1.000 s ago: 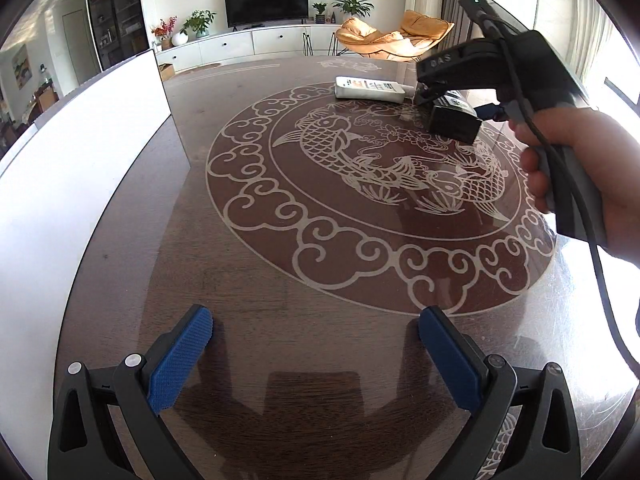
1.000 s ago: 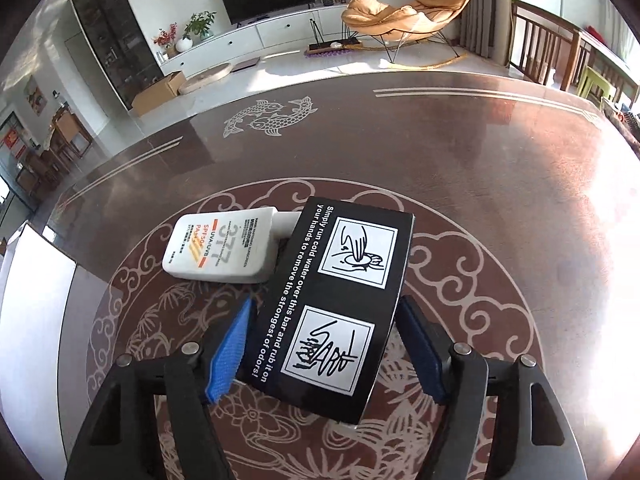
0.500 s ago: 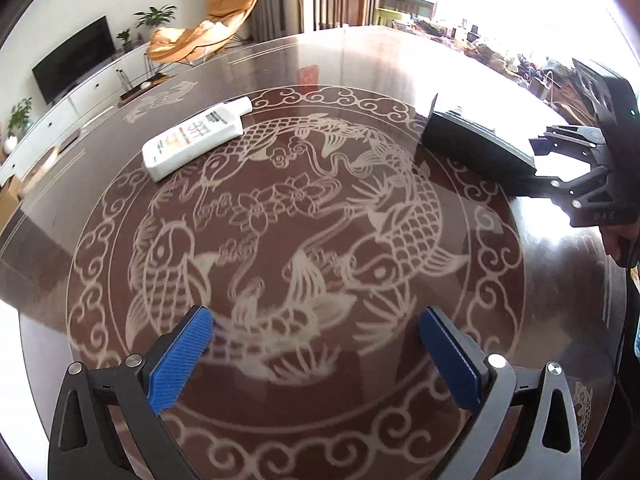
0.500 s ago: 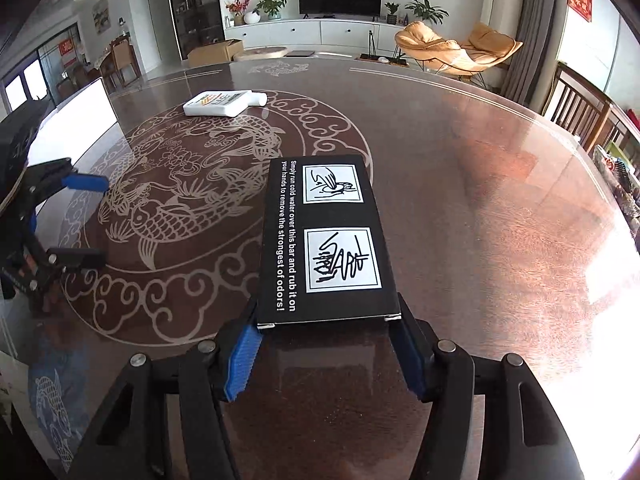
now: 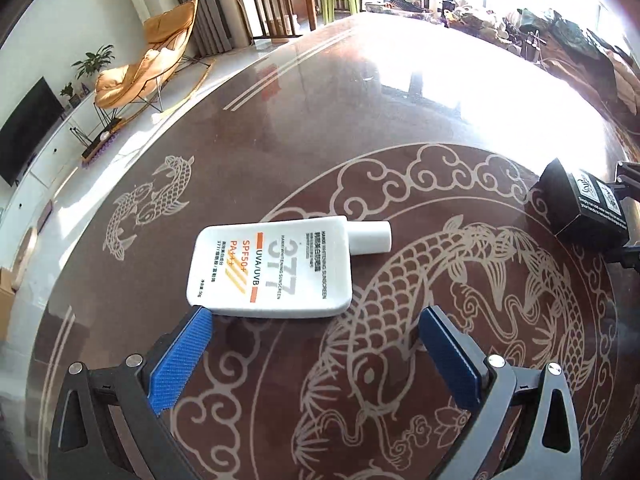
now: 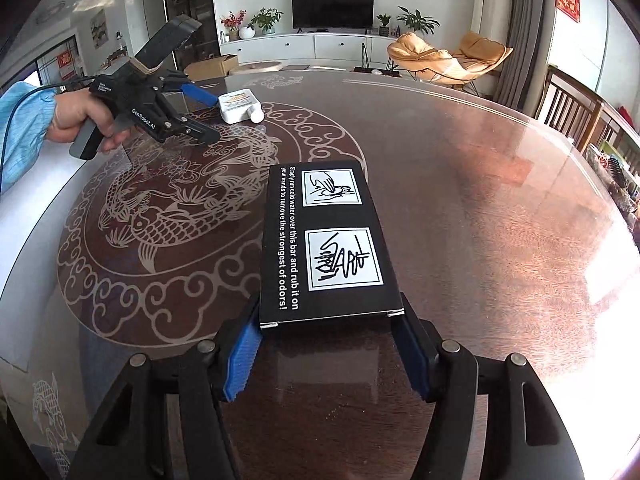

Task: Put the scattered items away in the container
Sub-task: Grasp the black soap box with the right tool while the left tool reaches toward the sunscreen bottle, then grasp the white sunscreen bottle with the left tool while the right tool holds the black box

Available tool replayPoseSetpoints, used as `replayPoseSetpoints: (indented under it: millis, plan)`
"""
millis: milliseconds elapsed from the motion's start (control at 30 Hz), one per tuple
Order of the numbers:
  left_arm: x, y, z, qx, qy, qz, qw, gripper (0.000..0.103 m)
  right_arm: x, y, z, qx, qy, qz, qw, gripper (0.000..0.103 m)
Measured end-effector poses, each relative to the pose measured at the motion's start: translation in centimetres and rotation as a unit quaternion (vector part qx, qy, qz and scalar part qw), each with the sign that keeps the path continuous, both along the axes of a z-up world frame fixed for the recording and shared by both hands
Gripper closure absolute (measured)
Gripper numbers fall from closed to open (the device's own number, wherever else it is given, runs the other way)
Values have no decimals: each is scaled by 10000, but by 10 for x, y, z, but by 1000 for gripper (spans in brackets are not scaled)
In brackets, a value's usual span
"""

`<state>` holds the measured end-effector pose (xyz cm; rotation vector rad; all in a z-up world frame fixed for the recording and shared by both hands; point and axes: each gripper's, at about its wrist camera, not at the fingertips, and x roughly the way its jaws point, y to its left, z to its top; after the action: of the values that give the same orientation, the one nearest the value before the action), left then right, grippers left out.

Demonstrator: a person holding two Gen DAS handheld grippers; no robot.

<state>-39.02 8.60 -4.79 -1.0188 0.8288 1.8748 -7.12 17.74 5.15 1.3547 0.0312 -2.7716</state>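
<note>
A white sunscreen bottle point(image 5: 276, 268) lies flat on the brown fish-patterned table point(image 5: 400, 120), cap pointing right. My left gripper point(image 5: 316, 328) is open, its blue pads just short of the bottle's near edge. It also shows in the right wrist view point(image 6: 208, 114), next to the bottle point(image 6: 240, 106). My right gripper point(image 6: 326, 344) is shut on a black box point(image 6: 328, 240) with white print, held above the table. The box shows at the right edge of the left wrist view point(image 5: 580, 208).
A white container point(image 6: 36, 200) stands along the table's left side in the right wrist view. Wooden chairs point(image 6: 576, 104) stand at the table's right. Clutter point(image 5: 560, 40) lies on the far sunlit part of the table.
My left gripper has swung toward the sunscreen bottle and come close to it, staying open. My right gripper has pulled the black box away from the bottle, toward the table's near side.
</note>
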Motion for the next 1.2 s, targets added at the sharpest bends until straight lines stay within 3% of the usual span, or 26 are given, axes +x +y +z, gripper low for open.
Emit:
replayPoseSetpoints:
  millis: [67,167,233,300,367,400,500,567,633,700,767,833,900,967,1133,1200]
  plan:
    - [-9,2,3,-6,214,238,9995,0,-1,1,0,-38,1,2,10000,39]
    - [-36,0,3,639,-465,1188,9898,0,0,0,-1,-3,0,4,10000,39]
    - [-47,1,-1,1109,-879,1873,9721,0,0,0,-2,-13,1,4,10000,39]
    - [-48,3,-2,1423,-921,2472,9540,0,0,0,-2,-16,2,5,10000,39]
    - [-48,3,-3,1723,-950,3102,9301,0,1,1,-2,-35,4,5,10000,39]
    - [-50,4,-4,1783,-927,3456,9166,0,1,2,-2,-53,6,5,10000,39]
    - [-55,18,-7,1769,-709,4173,8886,0,1,3,-2,-108,16,3,9999,39]
    - [-54,33,-13,1397,-360,4528,8798,0,1,4,-2,-139,20,3,9999,39]
    - [-50,52,-20,905,20,4521,8873,0,1,5,-1,-169,25,1,9999,39]
    - [-47,56,-20,1000,38,4494,8877,3,1,6,-1,-231,36,-1,9997,39]
    - [-41,51,-14,1111,186,4458,8880,41,1,9,0,-309,56,-32,9995,42]
    - [-37,38,-10,1275,49,4419,8879,50,1,10,0,-362,69,-43,9993,42]
    - [-29,23,-8,1468,-205,4312,8900,54,1,9,1,-338,66,-43,9994,42]
    - [-1,11,-6,1586,-459,4060,8989,57,1,6,1,-281,60,-39,9996,42]
    - [111,-28,-5,1690,-1056,3157,9277,60,3,-1,1,-223,50,132,9997,42]
    - [155,-43,-4,1666,-1083,2972,9339,60,7,-9,0,-143,41,196,9997,42]
